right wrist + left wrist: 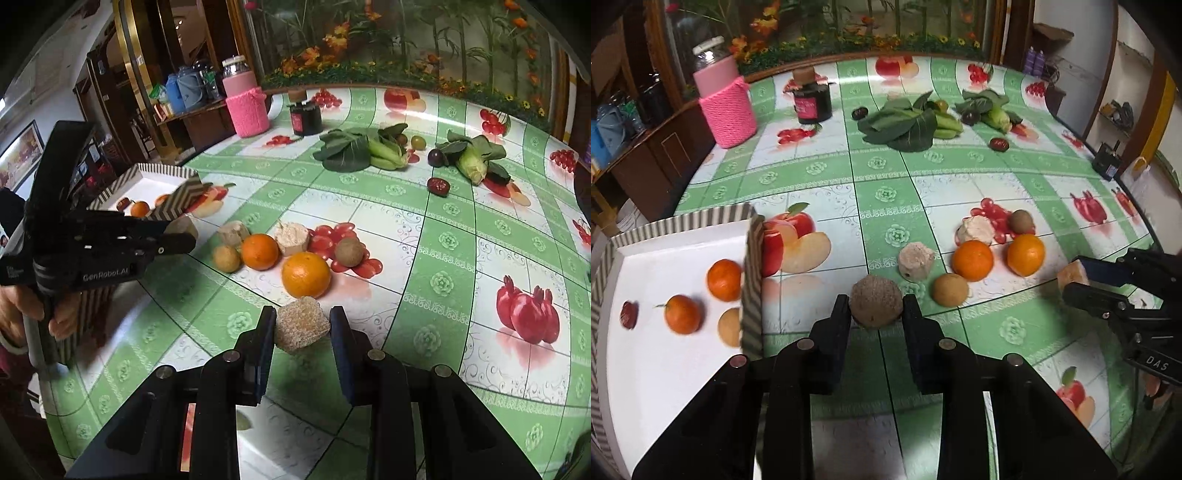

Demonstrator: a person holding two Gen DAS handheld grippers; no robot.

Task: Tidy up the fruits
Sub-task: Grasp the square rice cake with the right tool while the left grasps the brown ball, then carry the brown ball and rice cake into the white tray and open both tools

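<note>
My left gripper (876, 306) is shut on a round brown fruit (876, 301), held above the table just right of the striped white tray (646, 369). The tray holds two small oranges (724, 279), a red date (628, 314) and a tan fruit (729, 326). My right gripper (303, 325) is shut on a sugary tan cube (301, 328) above the table; it shows at the right edge in the left wrist view (1071, 275). Two oranges (306, 274), two tan round fruits (227, 258), a kiwi-like fruit (349, 251) and two pale chunks (291, 236) lie clustered ahead.
Leafy greens (905, 123), corn (997, 118), dark plums and a red date (998, 144) lie at the table's far side. A pink-sleeved jar (726, 99) and a dark jar (812, 99) stand at the back left. The table edge curves on the right.
</note>
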